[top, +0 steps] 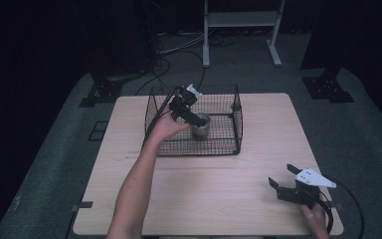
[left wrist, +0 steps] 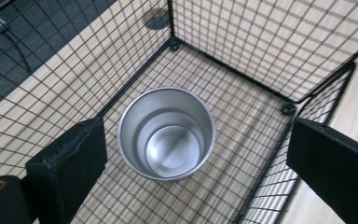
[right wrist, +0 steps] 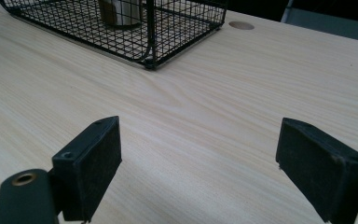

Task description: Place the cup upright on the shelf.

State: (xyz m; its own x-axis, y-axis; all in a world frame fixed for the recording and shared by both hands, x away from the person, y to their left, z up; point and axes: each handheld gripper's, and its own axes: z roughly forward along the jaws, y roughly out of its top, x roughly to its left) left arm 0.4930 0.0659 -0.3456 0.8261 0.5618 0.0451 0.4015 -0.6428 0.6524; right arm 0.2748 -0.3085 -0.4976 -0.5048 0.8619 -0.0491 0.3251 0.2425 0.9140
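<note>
A shiny metal cup [top: 201, 125] stands upright and empty on the floor of a black wire basket [top: 199, 152] at the back middle of the wooden table [top: 204, 199]. My left gripper [top: 195, 119] hovers just above the cup, pointing down into the basket. In the left gripper view its jaws stand open on either side of the cup [left wrist: 168, 135], clear of its rim, with the basket wall [left wrist: 233, 65] behind. My right gripper [top: 281, 174] rests low near the table's front right corner, open with nothing between its fingers [right wrist: 93, 163]. The basket [right wrist: 168, 28] and cup [right wrist: 121, 11] lie far ahead of it.
Bare tabletop stretches between the basket and the right gripper. A round cable hole [right wrist: 241, 25] sits in the table past the basket. Behind the table stand a white frame [top: 241, 30] and dark stands on grey carpet, with cables on the floor.
</note>
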